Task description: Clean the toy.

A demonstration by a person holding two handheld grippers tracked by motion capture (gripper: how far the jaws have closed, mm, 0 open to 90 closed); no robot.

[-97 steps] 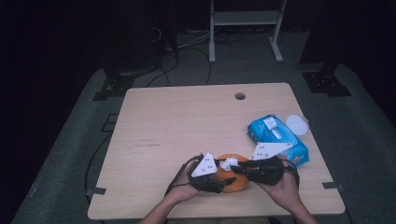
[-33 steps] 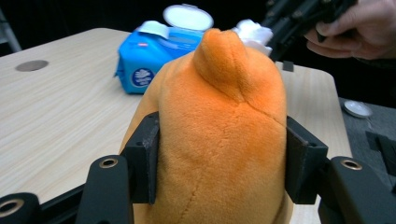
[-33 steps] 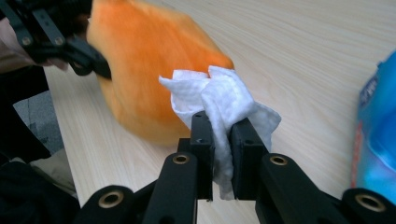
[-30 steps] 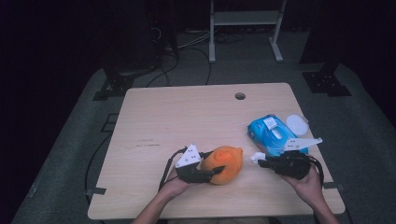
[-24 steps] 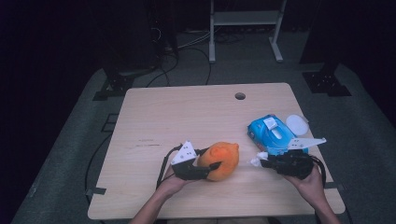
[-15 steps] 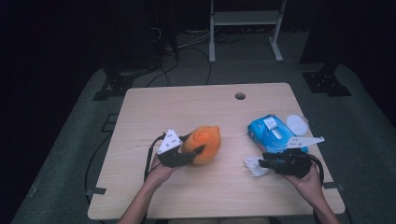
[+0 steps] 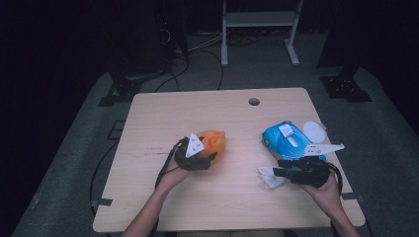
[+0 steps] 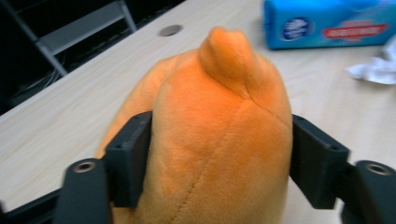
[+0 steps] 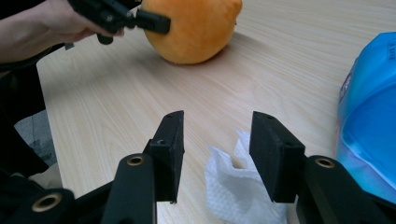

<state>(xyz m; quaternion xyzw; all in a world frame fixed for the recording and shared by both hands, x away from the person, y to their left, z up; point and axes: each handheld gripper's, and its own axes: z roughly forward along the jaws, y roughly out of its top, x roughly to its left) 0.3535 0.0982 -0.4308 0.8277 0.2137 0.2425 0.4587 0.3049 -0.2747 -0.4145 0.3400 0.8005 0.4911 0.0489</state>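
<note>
Since a second ago you've carried the orange plush toy [image 7: 213, 143] toward the tabletop's [image 7: 148, 113] left edge, your left hand-held gripper [image 7: 206, 157] just loosening around it, while your right hand-held gripper [image 7: 277, 172] has just opened, its jaws astride the crumpled wipe [image 7: 269, 177] it let fall.

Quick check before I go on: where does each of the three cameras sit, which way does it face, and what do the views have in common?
High view: above the near table edge, facing forward and down; both forearms, left gripper, right gripper.
Left gripper view: rides the left gripper, looking along its jaws, which flank the orange plush toy.
Right gripper view: rides the right gripper, looking over the white wipe; the left hand shows.
All three share the toy, wipe and blue pack.
</note>
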